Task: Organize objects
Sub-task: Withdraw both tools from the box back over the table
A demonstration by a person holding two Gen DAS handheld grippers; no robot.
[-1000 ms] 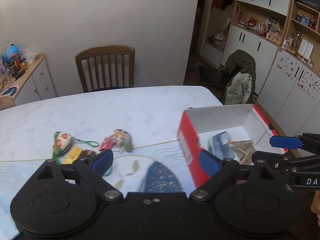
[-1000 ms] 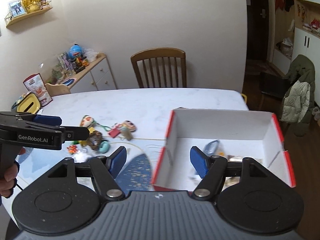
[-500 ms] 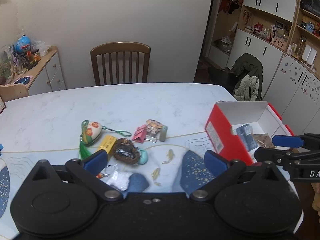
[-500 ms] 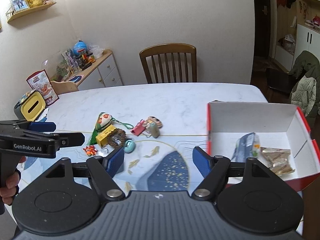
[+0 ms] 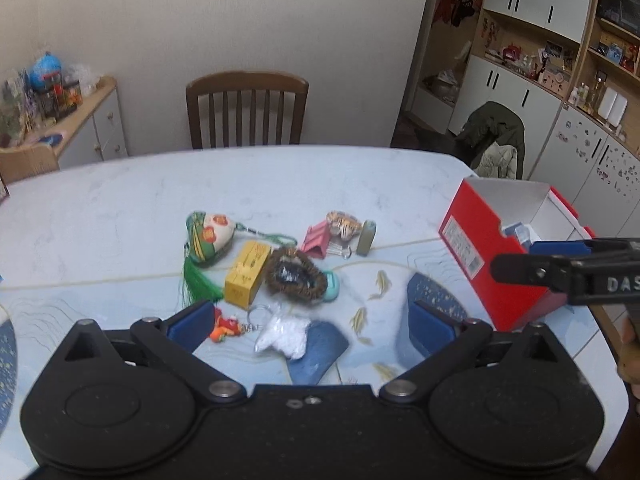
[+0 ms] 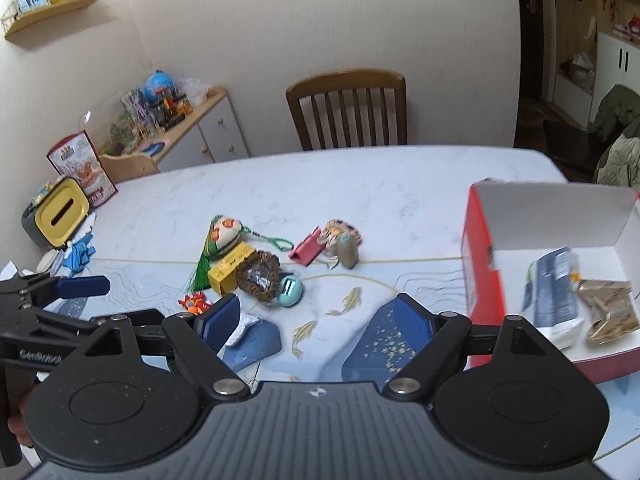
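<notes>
Two tools hang over the table (image 5: 120,208), both with jaws wide and nothing between them. Left tool (image 5: 312,326) is low over the near edge of the clutter; right tool (image 6: 320,322) sits beside it, nearer the red box (image 6: 476,264).

Step in hand, as I read it: between picks. Box already holds a blue-and-white packet (image 6: 554,292) and a brownish packet (image 6: 608,308); the rest waits loose on the table, well apart from the box.

Loose heap, left of the box:
- green and white pouch (image 5: 208,236) with a green tassel, farthest left
- yellow block (image 5: 246,276), touching a brown woven ring (image 5: 296,276)
- teal oval case (image 6: 290,290) just beside the ring
- pink clip (image 5: 316,238), striped round charm (image 5: 344,222) and a small grey-green stub (image 5: 366,236), clustered at the back
- orange trinket (image 5: 226,326) and a white crinkled packet (image 5: 284,334) on a key ring, nearest the left tool

Next move, my guess: left tool drops onto the white packet or the orange trinket (both lie almost between its pads already). Either is small and flat, so the jaws would need to come down close to the table and narrow a good deal before closing. The key ring may drag along with whichever one is lifted.

Pose: left tool points forward and down over the heap, pads level. Right tool is pitched much the same. Each shows in the other's view from the side, held out over the table's near edge. A bit of hand shows under the left one's grip (image 6: 16,428).
</notes>
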